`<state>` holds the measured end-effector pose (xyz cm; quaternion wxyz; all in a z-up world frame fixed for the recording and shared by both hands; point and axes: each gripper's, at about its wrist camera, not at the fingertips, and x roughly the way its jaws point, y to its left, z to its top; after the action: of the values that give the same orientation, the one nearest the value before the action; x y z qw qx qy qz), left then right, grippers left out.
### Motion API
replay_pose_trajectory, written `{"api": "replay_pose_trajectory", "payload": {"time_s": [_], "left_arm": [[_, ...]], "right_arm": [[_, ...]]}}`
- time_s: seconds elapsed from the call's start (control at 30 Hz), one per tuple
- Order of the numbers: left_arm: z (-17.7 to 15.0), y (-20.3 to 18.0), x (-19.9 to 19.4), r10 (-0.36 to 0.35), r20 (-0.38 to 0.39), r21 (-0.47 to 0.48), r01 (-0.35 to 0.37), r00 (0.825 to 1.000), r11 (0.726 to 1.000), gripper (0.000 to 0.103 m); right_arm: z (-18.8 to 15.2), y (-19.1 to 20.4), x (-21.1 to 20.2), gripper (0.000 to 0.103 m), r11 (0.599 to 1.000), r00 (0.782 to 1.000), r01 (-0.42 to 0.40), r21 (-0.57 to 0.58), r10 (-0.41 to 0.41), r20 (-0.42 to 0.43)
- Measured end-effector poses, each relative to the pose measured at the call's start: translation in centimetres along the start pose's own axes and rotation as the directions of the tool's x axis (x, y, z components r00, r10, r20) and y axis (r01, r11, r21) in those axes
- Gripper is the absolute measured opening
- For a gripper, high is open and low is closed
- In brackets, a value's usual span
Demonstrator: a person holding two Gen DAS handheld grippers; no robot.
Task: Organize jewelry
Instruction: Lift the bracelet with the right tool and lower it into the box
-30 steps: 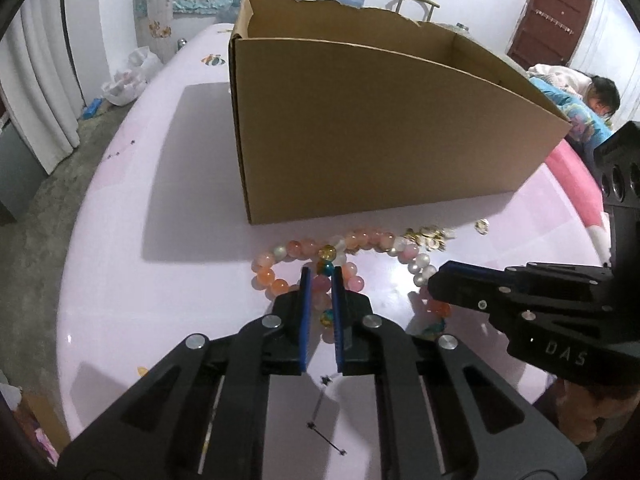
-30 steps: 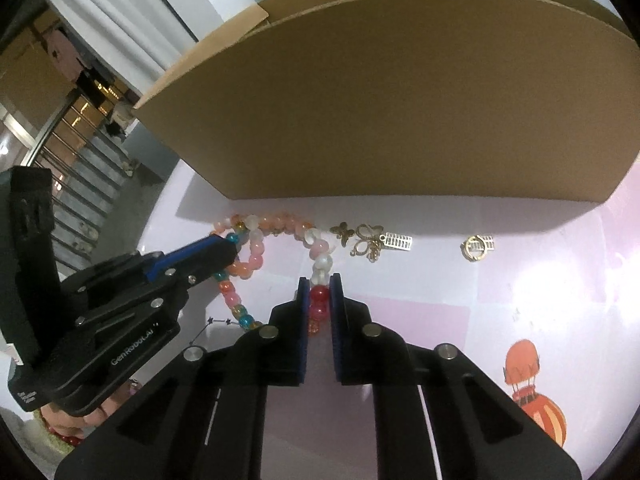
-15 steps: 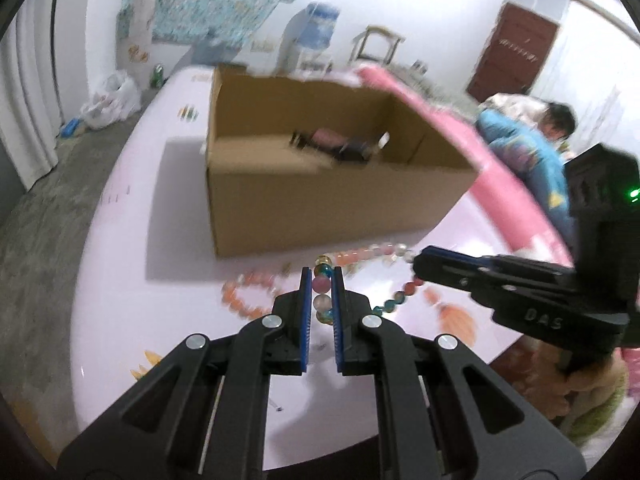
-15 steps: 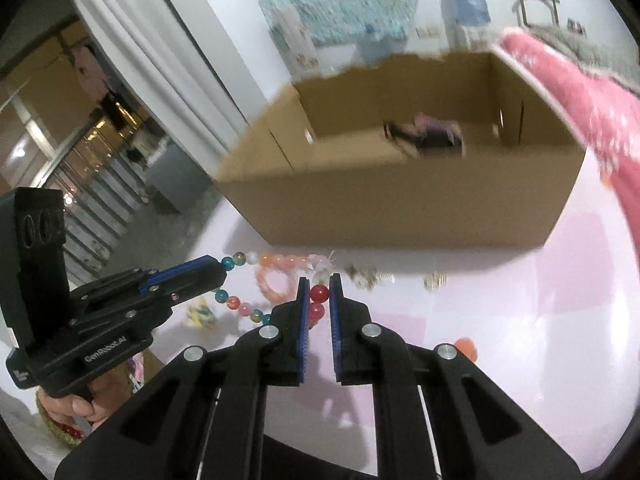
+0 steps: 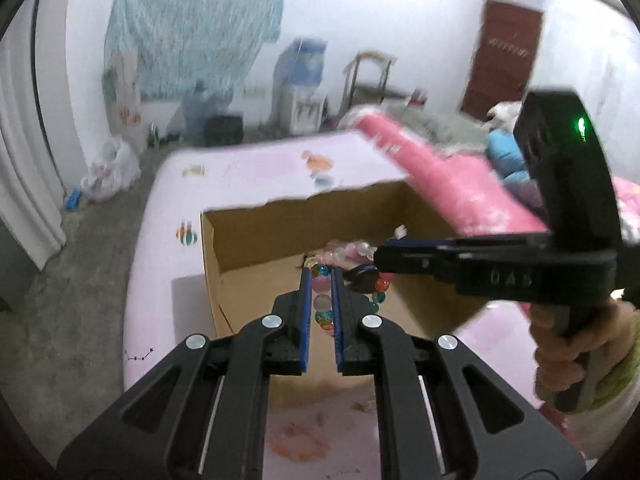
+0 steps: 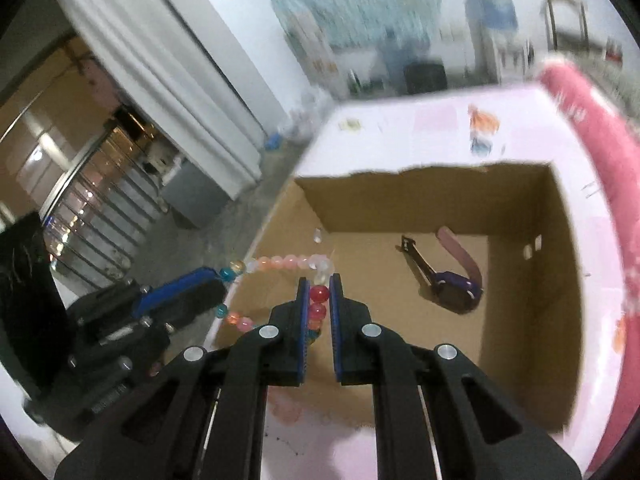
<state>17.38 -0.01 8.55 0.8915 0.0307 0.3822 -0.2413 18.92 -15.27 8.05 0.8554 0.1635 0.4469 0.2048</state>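
A bead necklace (image 6: 288, 261) of pink, white, teal and red beads hangs between both grippers above the open cardboard box (image 6: 532, 312). My left gripper (image 5: 319, 276) is shut on its pink and multicoloured beads (image 5: 321, 300). My right gripper (image 6: 319, 282) is shut on its red beads (image 6: 319, 300). The right gripper also shows in the left wrist view (image 5: 384, 254), and the left gripper in the right wrist view (image 6: 218, 276). A purple watch (image 6: 452, 280) lies on the box floor.
The box (image 5: 256, 248) stands on a pink table (image 5: 248, 168). A pink cushion (image 5: 448, 184) lies along the table's right side. Grey floor (image 5: 48, 300) lies to the left of the table.
Both grippers have lifted the bead necklace off the table and carried it up and forward over the open box. The small gold charms and the table front are out of view.
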Motion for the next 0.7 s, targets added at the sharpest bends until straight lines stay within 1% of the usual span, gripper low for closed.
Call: {"api": "replay_pose_trajectory", "payload": {"time_s": [0.03,0.1,0.13,0.17,0.2,0.23,0.33,0.37,0.4,0.43,0.47,0.5,0.57,0.63,0.7], "left_arm": [[0.4,0.6,1.7,0.015,-0.041,-0.007,-0.015,0.999,1.0,0.009],[0.9,1.5,4.6,0.066,-0.102,0.004,-0.066,0.993,0.998,0.009],[1.0,1.8,5.8,0.085,-0.136,0.009,-0.085,0.987,0.996,0.009],[1.0,2.1,6.7,0.088,-0.163,0.009,-0.087,0.983,0.996,0.009],[1.0,2.5,7.7,0.085,-0.192,-0.003,-0.087,0.978,0.996,0.009],[1.0,2.8,8.4,0.092,-0.215,-0.008,-0.096,0.972,0.995,0.009],[1.0,3.6,9.6,0.112,-0.261,-0.022,-0.122,0.959,0.992,0.009],[0.9,3.7,9.7,0.116,-0.266,-0.029,-0.128,0.957,0.991,0.009],[1.0,3.9,9.6,0.117,-0.263,-0.032,-0.13,0.958,0.991,0.012],[1.0,4.0,9.4,0.11,-0.255,-0.036,-0.123,0.961,0.992,0.014],[1.0,4.0,9.1,0.107,-0.244,-0.039,-0.12,0.964,0.992,0.02],[1.0,4.1,8.6,0.111,-0.227,-0.042,-0.124,0.968,0.991,0.024],[1.2,3.9,7.9,0.119,-0.202,-0.04,-0.129,0.972,0.991,0.024],[1.1,4.0,6.7,0.118,-0.175,-0.049,-0.128,0.978,0.991,0.026],[0.9,4.0,4.9,0.102,-0.131,-0.058,-0.11,0.986,0.992,0.027]], "right_arm": [[1.2,-0.9,2.2,0.01,1.0,0.998,0.012,0.023,-0.011,-0.063],[2.2,-1.8,4.7,0.01,0.998,0.991,0.026,0.055,-0.018,-0.136],[2.8,-2.4,6.2,0.01,0.996,0.984,0.031,0.078,-0.017,-0.179],[3.2,-3.0,7.7,0.01,0.995,0.975,0.033,0.094,-0.011,-0.224],[3.5,-3.3,8.4,0.01,0.994,0.969,0.034,0.104,-0.008,-0.246],[3.6,-3.7,9.6,0.01,0.992,0.962,0.052,0.116,-0.019,-0.273],[3.7,-4.2,12.1,0.011,0.99,0.936,0.09,0.11,-0.047,-0.349],[3.6,-4.4,12.5,0.011,0.988,0.931,0.099,0.115,-0.051,-0.362],[3.5,-4.5,12.9,0.011,0.988,0.925,0.101,0.118,-0.05,-0.376],[3.3,-4.6,13.0,0.012,0.988,0.924,0.093,0.119,-0.041,-0.379],[3.2,-4.6,13.0,0.018,0.989,0.926,0.088,0.119,-0.037,-0.376],[3.2,-4.6,12.8,0.023,0.989,0.929,0.086,0.117,-0.037,-0.369],[2.9,-4.4,11.8,0.028,0.992,0.94,0.074,0.106,-0.034,-0.34],[3.1,-4.5,10.5,0.03,0.993,0.95,0.062,0.101,-0.028,-0.311],[3.6,-4.7,9.1,0.031,0.994,0.959,0.049,0.1,-0.019,-0.282]]}}
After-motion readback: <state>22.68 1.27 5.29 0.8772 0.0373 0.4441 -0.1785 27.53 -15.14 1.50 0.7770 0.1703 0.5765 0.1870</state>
